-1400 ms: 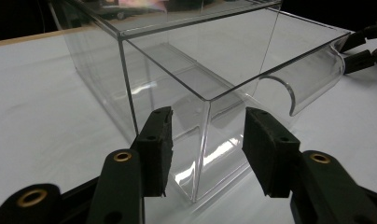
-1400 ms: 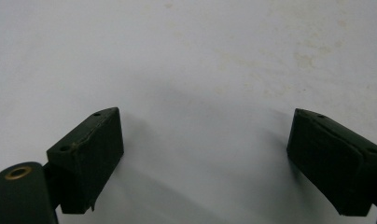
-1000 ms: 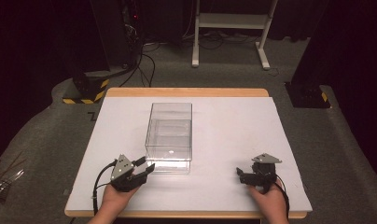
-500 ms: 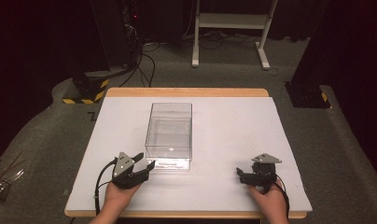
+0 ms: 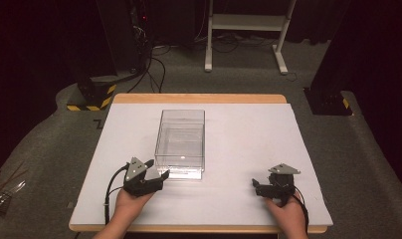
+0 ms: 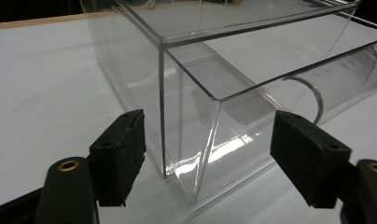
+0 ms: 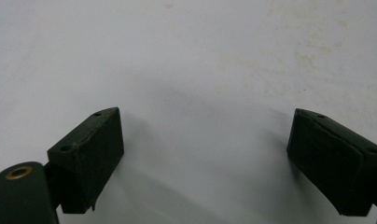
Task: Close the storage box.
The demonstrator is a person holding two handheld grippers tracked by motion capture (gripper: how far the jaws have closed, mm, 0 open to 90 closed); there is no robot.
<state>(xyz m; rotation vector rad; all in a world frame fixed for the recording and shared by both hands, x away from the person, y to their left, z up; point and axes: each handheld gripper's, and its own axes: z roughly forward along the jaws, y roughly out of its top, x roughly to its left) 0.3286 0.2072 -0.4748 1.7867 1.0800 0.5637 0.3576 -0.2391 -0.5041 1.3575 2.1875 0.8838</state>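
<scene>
Clear box (image 6: 252, 70) corner btwn opening left tongs (image 6: 207, 161), pads not touching

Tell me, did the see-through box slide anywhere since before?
No. The clear box sits at the same spot on the white table, as far from its wooden far edge as before.

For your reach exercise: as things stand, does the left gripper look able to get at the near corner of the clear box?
Probably yes. The left gripper, fingers just opened, faces the clear box; nothing lies between them on the white table.
</scene>
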